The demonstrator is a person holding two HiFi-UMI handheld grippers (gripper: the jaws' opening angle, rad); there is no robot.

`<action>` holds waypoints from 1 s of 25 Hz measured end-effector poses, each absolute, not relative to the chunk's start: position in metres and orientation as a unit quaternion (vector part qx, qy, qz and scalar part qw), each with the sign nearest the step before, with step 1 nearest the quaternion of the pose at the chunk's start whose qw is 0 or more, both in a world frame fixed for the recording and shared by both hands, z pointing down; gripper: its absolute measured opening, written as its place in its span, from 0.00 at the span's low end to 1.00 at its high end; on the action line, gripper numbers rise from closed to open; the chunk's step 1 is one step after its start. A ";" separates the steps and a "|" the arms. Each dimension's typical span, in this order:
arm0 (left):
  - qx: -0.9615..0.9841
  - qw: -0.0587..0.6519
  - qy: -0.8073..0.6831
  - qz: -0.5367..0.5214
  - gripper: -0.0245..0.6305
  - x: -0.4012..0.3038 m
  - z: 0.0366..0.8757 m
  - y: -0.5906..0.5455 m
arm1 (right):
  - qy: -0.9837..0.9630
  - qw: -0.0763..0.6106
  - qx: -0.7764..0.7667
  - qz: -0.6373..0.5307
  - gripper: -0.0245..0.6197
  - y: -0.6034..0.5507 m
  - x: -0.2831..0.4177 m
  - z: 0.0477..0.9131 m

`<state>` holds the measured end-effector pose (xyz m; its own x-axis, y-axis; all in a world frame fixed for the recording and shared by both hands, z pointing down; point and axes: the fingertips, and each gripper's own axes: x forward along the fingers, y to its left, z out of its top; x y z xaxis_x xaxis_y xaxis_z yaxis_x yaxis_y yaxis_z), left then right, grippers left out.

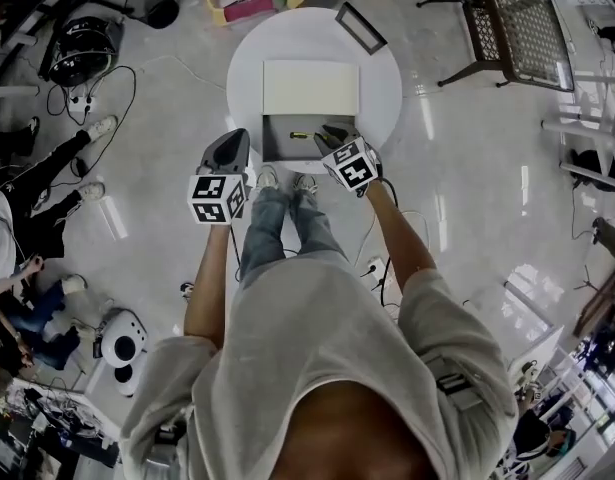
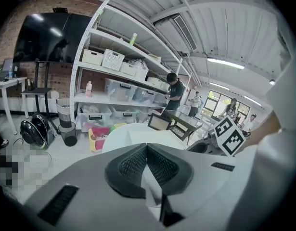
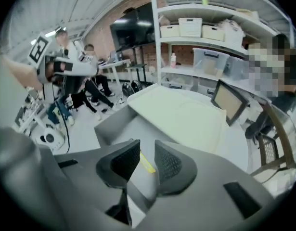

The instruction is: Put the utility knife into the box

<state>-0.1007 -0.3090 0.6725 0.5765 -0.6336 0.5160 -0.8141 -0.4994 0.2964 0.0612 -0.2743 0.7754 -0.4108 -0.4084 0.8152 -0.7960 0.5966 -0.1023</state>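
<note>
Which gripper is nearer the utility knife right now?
Right. The right gripper is over the open box, just right of the utility knife lying inside; the left gripper sits outside the box's left wall.

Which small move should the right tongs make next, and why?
Probably lift the right tongs straight up, out of the open grey box. Their jaws stand apart, and the slim yellow utility knife seems to lie already on the box floor beyond them, so nothing remains to hold. The left tongs are shut and empty.
</note>
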 end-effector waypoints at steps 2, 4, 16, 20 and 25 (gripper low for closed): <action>0.851 0.259 -0.422 0.171 0.07 -0.099 0.670 -0.310 | -0.795 0.355 0.411 0.272 0.18 -0.277 0.072 0.768; 0.855 0.257 -0.418 0.170 0.07 -0.096 0.668 -0.311 | -0.780 0.322 0.445 0.300 0.15 -0.277 0.085 0.762; 0.866 0.234 -0.412 0.159 0.07 -0.080 0.643 -0.319 | -0.725 0.203 0.558 0.349 0.09 -0.270 0.135 0.727; 0.871 0.221 -0.413 0.148 0.07 -0.079 0.624 -0.324 | -0.741 0.206 0.574 0.282 0.08 -0.283 0.137 0.691; 0.878 0.196 -0.416 0.132 0.07 -0.076 0.595 -0.333 | -0.753 0.188 0.590 0.223 0.08 -0.304 0.141 0.642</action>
